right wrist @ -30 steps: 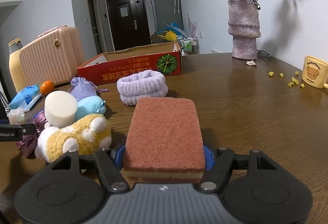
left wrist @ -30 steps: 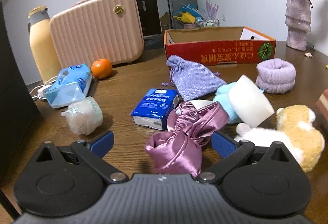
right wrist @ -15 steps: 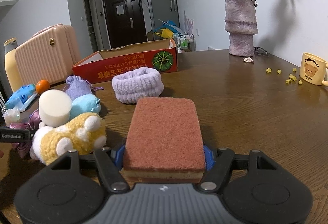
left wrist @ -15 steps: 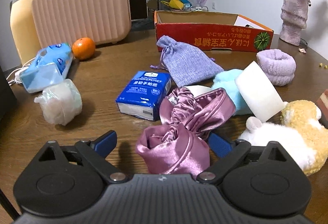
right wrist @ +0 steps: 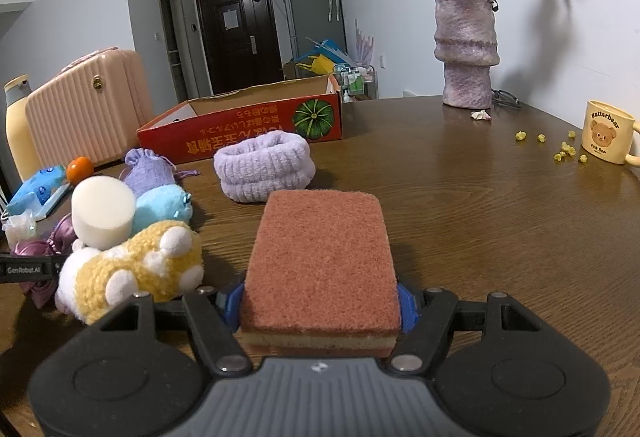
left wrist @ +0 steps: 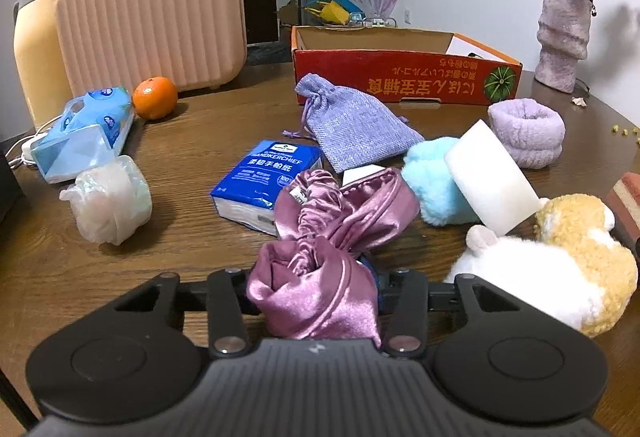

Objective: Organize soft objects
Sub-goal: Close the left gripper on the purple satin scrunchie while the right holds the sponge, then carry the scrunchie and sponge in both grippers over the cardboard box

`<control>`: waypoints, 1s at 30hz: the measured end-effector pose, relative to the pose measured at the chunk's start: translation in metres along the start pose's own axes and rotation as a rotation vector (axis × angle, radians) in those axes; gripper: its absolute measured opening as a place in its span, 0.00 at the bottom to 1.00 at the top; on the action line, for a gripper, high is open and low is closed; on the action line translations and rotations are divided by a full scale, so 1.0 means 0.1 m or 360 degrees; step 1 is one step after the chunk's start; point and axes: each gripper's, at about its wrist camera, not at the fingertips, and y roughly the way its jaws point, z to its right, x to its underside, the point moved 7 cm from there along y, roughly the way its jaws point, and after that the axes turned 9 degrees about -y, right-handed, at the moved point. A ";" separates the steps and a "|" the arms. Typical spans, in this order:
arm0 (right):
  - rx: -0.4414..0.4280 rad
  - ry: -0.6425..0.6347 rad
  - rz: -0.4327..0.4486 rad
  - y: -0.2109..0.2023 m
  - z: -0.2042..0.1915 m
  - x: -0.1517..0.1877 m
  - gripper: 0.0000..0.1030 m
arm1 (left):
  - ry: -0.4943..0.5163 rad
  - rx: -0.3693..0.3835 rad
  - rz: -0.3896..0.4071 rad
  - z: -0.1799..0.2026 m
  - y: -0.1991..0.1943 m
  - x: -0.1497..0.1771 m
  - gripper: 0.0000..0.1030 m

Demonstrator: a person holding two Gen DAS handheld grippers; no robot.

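- Left wrist view: the left gripper (left wrist: 316, 291) is seen with its jaws closing; the near bunched end of the mauve satin cloth (left wrist: 320, 261) is caught between them, and the blue pad at its right side appears pressed into the fabric. The left pad is hidden by the cloth.
- The cloth's long axis is judged to run from the fingers out toward 1 o'clock, its far end draped across the blue tissue pack (left wrist: 266, 181) and just beside the light-blue plush (left wrist: 432, 189).
- The red cardboard box (left wrist: 404, 77) is noted at 12 to 1 o'clock, well apart, beyond the lilac drawstring pouch (left wrist: 352, 123). A lift before any travel is judged necessary, since the trailing end could drag the tissue pack.
- At 3 o'clock the yellow-and-white plush (left wrist: 552, 265) lies near the fingers, with the white foam cylinder (left wrist: 492, 177) leaning above it.
- Right wrist view: the right gripper (right wrist: 320, 307) is held part-open around the rust-topped sponge (right wrist: 320, 257), both blue pads set against its sides; the grip looks firm.
- The sponge's long axis is aligned with the fingers, pointing to 12 o'clock. The box (right wrist: 248, 129) lies at 11 o'clock, past the lilac towelling ring (right wrist: 264, 167).
- The satin cloth (right wrist: 36, 249) shows at 9 o'clock, so it is nearer the left hand.
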 end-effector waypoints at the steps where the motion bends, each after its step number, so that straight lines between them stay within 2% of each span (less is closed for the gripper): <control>1: 0.0000 0.0003 0.0002 0.00 0.00 0.00 0.67 | -0.0005 0.0001 0.0004 0.00 -0.01 0.00 0.42; 17: -0.0023 0.0009 0.0056 -0.05 -0.01 -0.03 0.67 | -0.0085 -0.0011 0.0183 -0.06 -0.39 -0.01 0.40; 30: -0.0088 -0.0063 0.0188 -0.17 -0.11 -0.10 0.67 | -0.0195 0.0041 0.0321 -0.03 -0.79 -0.03 0.40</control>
